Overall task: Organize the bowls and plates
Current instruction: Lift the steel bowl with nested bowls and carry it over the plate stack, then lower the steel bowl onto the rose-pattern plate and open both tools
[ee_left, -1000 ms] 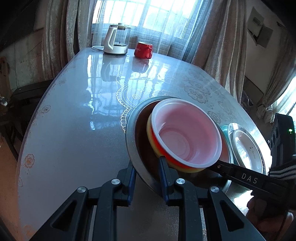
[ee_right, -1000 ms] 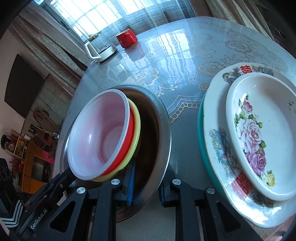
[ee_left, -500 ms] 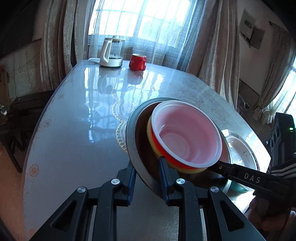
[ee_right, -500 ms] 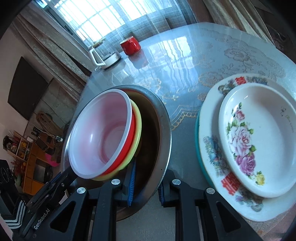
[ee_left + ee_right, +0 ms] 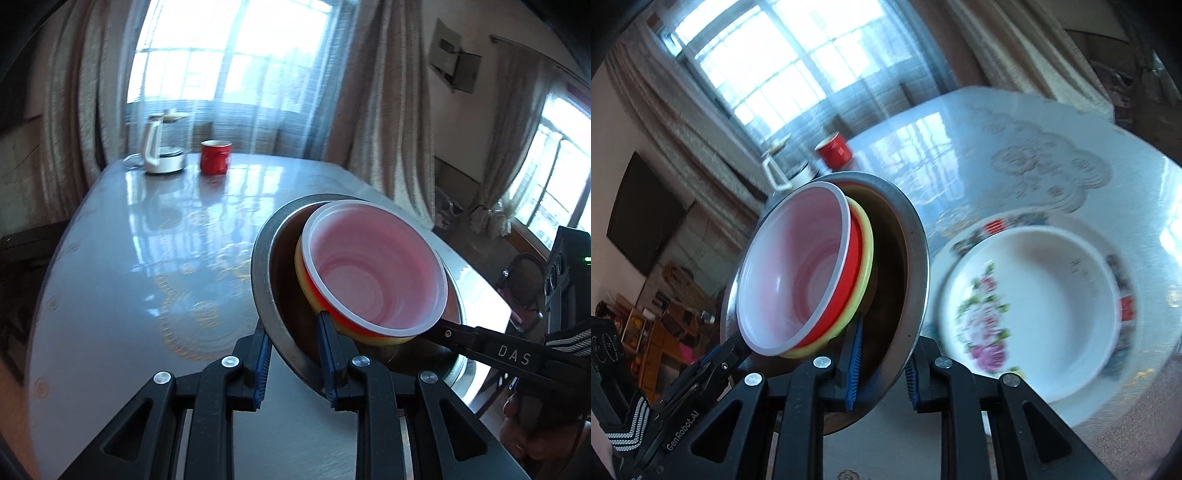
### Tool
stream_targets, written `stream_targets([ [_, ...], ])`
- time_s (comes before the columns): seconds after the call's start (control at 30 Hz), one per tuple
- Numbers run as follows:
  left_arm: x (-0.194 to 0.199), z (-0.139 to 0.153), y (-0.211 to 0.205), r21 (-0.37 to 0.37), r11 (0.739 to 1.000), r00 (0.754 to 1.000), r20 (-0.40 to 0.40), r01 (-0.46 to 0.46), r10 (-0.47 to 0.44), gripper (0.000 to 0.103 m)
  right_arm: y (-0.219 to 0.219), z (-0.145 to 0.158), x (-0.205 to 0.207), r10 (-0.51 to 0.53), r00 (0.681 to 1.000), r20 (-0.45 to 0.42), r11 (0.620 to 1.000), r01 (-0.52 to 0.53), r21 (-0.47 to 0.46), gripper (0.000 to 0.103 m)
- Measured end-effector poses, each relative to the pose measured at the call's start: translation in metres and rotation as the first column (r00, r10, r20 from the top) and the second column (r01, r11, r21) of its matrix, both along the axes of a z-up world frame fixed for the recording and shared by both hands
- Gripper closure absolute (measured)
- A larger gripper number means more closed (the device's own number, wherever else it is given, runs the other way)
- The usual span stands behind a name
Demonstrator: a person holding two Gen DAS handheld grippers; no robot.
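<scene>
Right wrist view: my right tongs (image 5: pixel 881 373) pinch the near rim of the steel basin (image 5: pixel 908 258), and my left tongs (image 5: pixel 295 363) pinch its opposite rim, so the basin hangs tilted between them above the worktop (image 5: pixel 147 258). Inside it nest a pink bowl (image 5: pixel 798 273), a red one and a yellow one. To my right, lower down, lies the flowered plate stack (image 5: pixel 1034 306), nearer my right hand. Far off stand a red mug (image 5: pixel 215 157) and a kettle (image 5: pixel 159 155); I judge nothing blocks the way.
</scene>
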State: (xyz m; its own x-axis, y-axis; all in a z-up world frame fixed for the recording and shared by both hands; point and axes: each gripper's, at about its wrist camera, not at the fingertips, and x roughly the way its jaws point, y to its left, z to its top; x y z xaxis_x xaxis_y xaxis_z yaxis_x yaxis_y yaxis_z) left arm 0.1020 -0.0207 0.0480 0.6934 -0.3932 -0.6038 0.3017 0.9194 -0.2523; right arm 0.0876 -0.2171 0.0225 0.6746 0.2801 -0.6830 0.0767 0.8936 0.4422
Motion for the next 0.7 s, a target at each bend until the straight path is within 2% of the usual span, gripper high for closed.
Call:
stream_targets([
  [0.37, 0.008, 0.014, -0.059, -0.008, 0.993, 0.992, 0.039, 0.121, -0.121, 0.079, -0.056, 0.011, -0.024, -0.141, 0.990, 0.022, 0.990, 0.142, -0.005, 0.083],
  [0.7, 0.010, 0.007, -0.100, -0.001, 0.977, 0.977, 0.030, 0.212, -0.212, 0.078, -0.086, 0.005, -0.037, -0.239, 0.971, -0.004, 0.971, 0.239, 0.003, 0.083],
])
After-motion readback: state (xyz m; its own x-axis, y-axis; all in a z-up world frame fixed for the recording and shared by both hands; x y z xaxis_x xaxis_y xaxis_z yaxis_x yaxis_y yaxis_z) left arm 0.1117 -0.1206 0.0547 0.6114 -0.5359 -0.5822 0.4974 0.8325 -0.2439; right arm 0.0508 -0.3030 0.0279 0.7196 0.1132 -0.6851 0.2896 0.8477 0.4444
